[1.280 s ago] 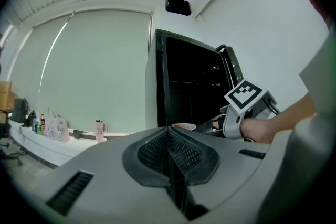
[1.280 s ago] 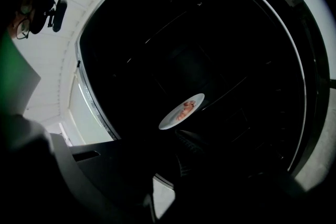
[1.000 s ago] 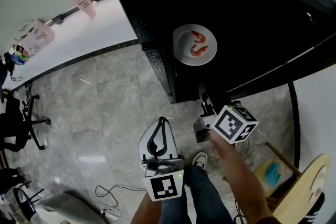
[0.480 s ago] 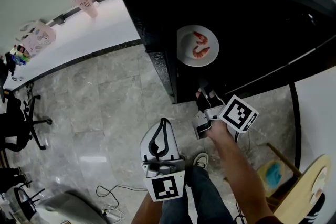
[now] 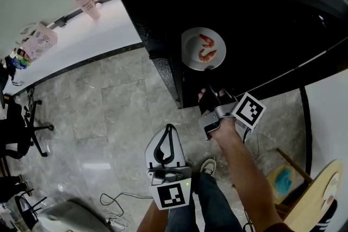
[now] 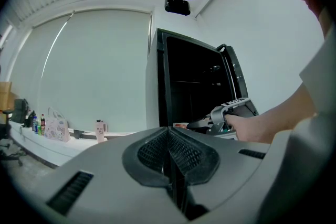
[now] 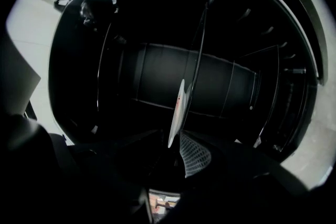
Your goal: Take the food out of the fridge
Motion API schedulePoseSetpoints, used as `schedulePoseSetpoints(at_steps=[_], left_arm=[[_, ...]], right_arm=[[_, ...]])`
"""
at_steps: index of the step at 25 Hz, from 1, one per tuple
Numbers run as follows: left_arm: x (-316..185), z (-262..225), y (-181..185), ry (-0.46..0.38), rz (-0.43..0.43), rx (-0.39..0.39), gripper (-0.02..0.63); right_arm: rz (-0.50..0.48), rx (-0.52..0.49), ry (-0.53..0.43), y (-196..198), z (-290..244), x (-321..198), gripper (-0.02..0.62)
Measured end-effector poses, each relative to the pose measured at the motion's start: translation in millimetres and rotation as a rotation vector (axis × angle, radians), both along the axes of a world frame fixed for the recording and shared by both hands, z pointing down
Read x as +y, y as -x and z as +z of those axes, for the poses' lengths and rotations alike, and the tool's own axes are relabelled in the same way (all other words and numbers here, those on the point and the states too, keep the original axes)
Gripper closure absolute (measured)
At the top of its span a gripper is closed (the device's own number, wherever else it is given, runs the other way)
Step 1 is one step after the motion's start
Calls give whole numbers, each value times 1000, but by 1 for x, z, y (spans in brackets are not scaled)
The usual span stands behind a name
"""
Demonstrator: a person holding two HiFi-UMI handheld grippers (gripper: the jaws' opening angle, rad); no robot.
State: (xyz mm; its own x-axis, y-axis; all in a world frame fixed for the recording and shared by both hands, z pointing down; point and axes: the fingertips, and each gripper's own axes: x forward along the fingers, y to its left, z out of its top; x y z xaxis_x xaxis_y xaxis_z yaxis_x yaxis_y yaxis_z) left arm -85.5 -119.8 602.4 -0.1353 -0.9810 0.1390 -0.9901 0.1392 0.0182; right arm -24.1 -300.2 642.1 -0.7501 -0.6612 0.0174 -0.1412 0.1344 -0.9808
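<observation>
A white plate (image 5: pixel 203 49) with two pink shrimp (image 5: pixel 205 46) lies on a shelf inside the open black fridge (image 5: pixel 244 13). My right gripper (image 5: pixel 210 96) is at the fridge's front edge, just below the plate, and it is open. In the right gripper view the plate (image 7: pixel 178 105) shows edge-on, with its near rim at the tips of my right gripper (image 7: pixel 176 150), between the spread jaws. My left gripper (image 5: pixel 166 144) hangs back over the floor, shut and holding nothing. In its own view the left gripper (image 6: pixel 169 147) points at the fridge (image 6: pixel 194 92).
A white counter (image 5: pixel 81 35) runs along the left with a pink cup (image 5: pixel 87 1) and a pink bag (image 5: pixel 41 36). An office chair (image 5: pixel 24 125) stands at the far left. Cables (image 5: pixel 117 198) lie on the grey floor. A wooden chair (image 5: pixel 296 179) is at the lower right.
My right gripper has moved forward to the fridge, closer to the plate's near rim. The left gripper has stayed where it was.
</observation>
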Motion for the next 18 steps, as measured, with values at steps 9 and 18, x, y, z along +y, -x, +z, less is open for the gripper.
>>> schedulePoseSetpoints(at_steps=[9, 18], left_arm=[[-1, 1, 3, 4, -4, -1, 593], [0, 4, -1, 12, 2, 5, 594]], right_arm=[[35, -43, 46, -2, 2, -13, 502], [56, -60, 63, -2, 1, -19, 502]])
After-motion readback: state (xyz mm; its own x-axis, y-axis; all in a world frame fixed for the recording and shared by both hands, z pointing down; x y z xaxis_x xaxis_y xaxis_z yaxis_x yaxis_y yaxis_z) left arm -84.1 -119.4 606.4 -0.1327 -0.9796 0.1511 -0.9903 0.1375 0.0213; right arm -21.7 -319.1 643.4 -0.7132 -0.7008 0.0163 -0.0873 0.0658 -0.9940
